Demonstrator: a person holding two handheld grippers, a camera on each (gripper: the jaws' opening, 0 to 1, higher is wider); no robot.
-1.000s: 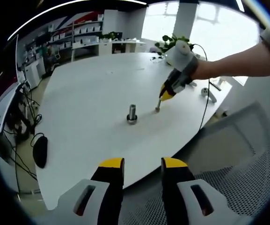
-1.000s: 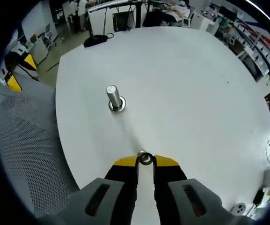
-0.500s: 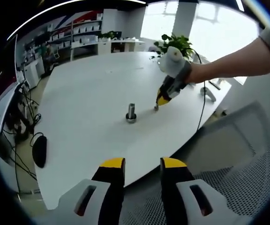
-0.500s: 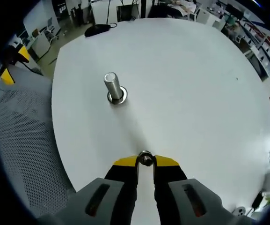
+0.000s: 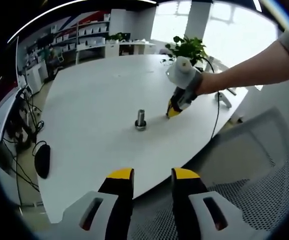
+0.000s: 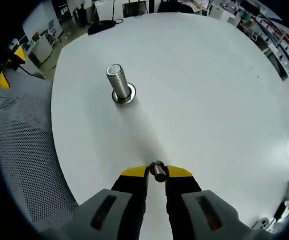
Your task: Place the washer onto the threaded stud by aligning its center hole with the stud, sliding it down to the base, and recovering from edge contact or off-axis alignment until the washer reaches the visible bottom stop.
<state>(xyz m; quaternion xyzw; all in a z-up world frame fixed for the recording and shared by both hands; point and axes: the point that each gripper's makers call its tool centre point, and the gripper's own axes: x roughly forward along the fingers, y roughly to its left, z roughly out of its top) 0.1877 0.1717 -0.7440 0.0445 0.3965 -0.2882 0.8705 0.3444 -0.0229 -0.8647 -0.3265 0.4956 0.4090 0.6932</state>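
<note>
Right gripper: fingers closed down to a narrow gap, pinching the washer between their yellow tips; held above the surface, short of the stud. In the left gripper view it comes in from the right on a person's arm, tips pointing down, just right of the stud.
Washer: small metal ring, clamped edge-on at the fingertips, well apart from the stud; not on it.
Stud: threaded, upright on a round base, standing on the white surface; top bare. In the left gripper view it stands mid-surface.
Left gripper: fingers parted with a clear gap, holding nothing; held back off the near edge of the surface, over a mesh chair.
Elsewhere: a plant beyond the far edge; a black mouse by cables at lower left of the left gripper view.
</note>
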